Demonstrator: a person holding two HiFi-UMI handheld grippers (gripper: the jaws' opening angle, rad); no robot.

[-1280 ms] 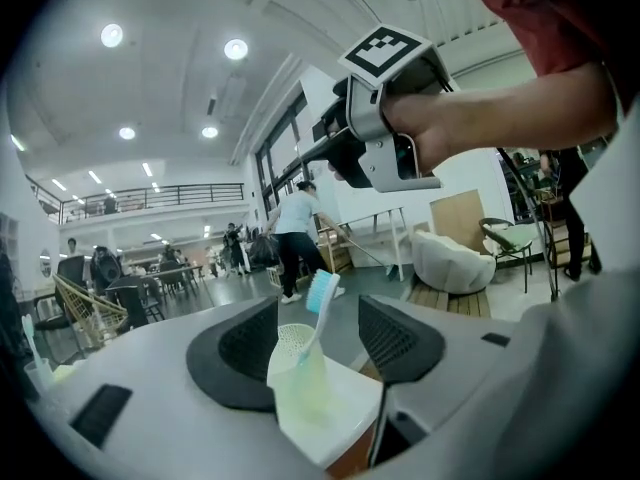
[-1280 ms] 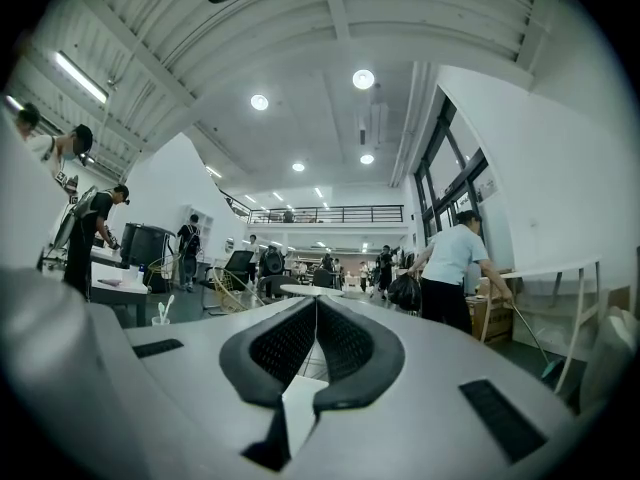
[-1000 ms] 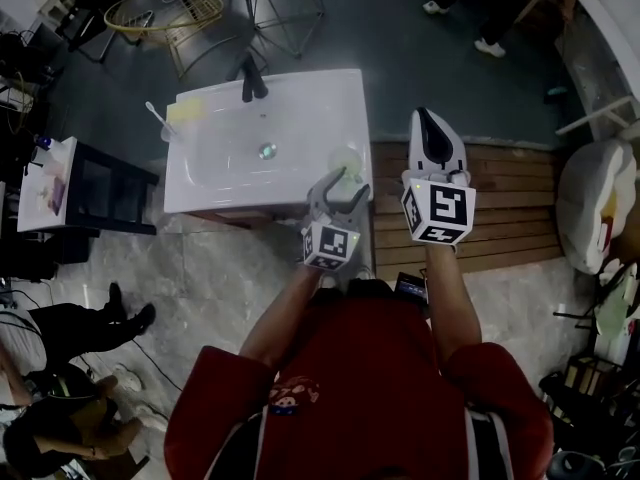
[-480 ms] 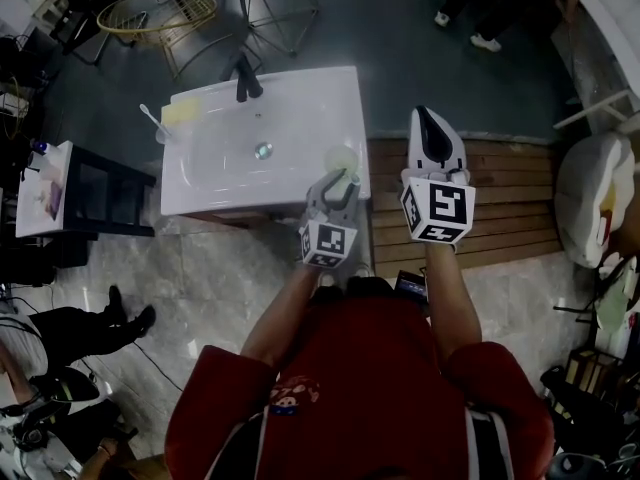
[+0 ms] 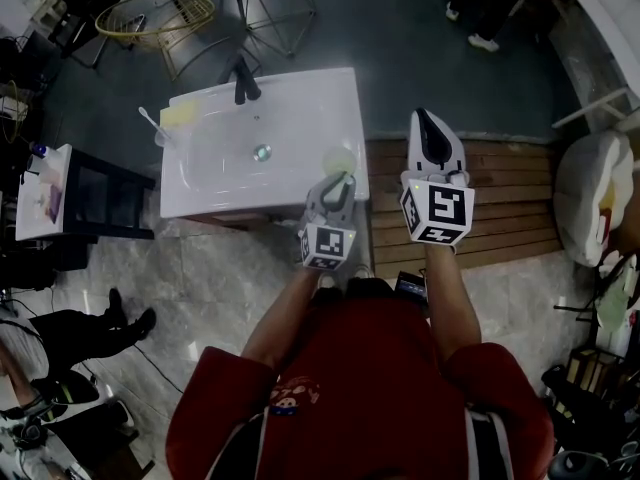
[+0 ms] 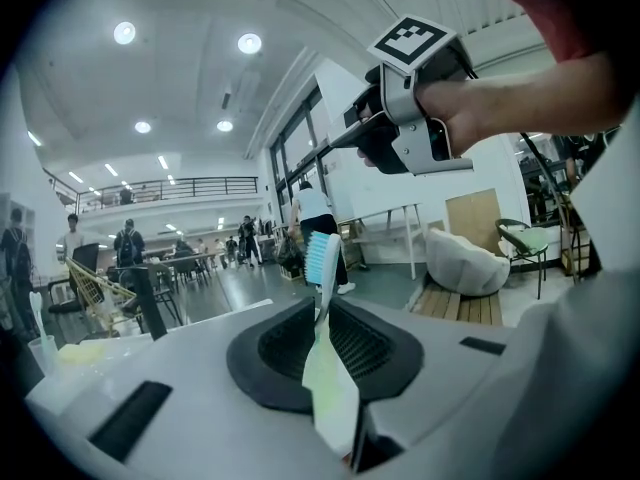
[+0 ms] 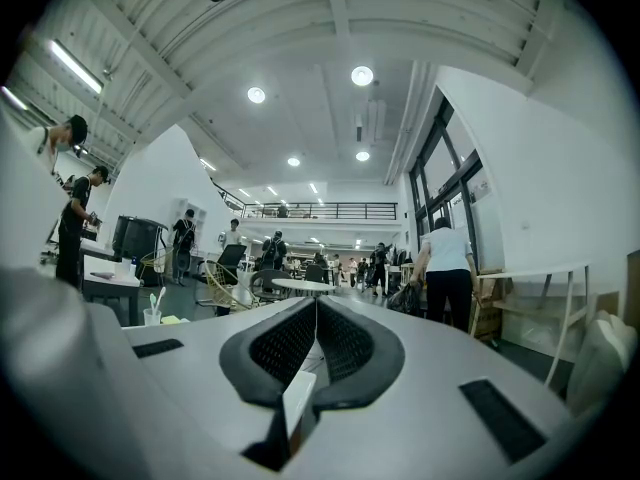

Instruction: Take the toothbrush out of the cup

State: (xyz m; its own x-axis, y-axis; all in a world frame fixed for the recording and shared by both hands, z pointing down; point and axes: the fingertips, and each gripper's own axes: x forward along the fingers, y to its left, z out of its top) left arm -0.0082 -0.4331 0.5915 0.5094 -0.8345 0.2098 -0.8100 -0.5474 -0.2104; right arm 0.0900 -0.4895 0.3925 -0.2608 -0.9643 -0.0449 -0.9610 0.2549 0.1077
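A pale translucent cup [image 5: 340,158] stands on the right rim of the white sink [image 5: 215,183]. My left gripper [image 5: 337,180] reaches in just over it, and its jaws are closing on the toothbrush. In the left gripper view the toothbrush [image 6: 322,258] stands upright between the black pads [image 6: 275,343], blue-and-white bristles above and pale green handle pinched between the pads. The cup itself is hidden below the jaws there. My right gripper [image 5: 430,126] hovers to the right over the wooden decking, shut with nothing in it [image 7: 316,303].
A black faucet [image 5: 245,83] sits at the sink's far edge. A second cup with a brush [image 5: 160,128] and a yellow block [image 5: 183,113] are on the left rim. A black side table [image 5: 100,193], wooden decking [image 5: 510,198], a white beanbag [image 5: 590,203] and a bystander [image 5: 90,328] surround the sink.
My left gripper's jaws, wide apart a second ago, have drawn together around the toothbrush above the cup. The right gripper has stayed where it was.
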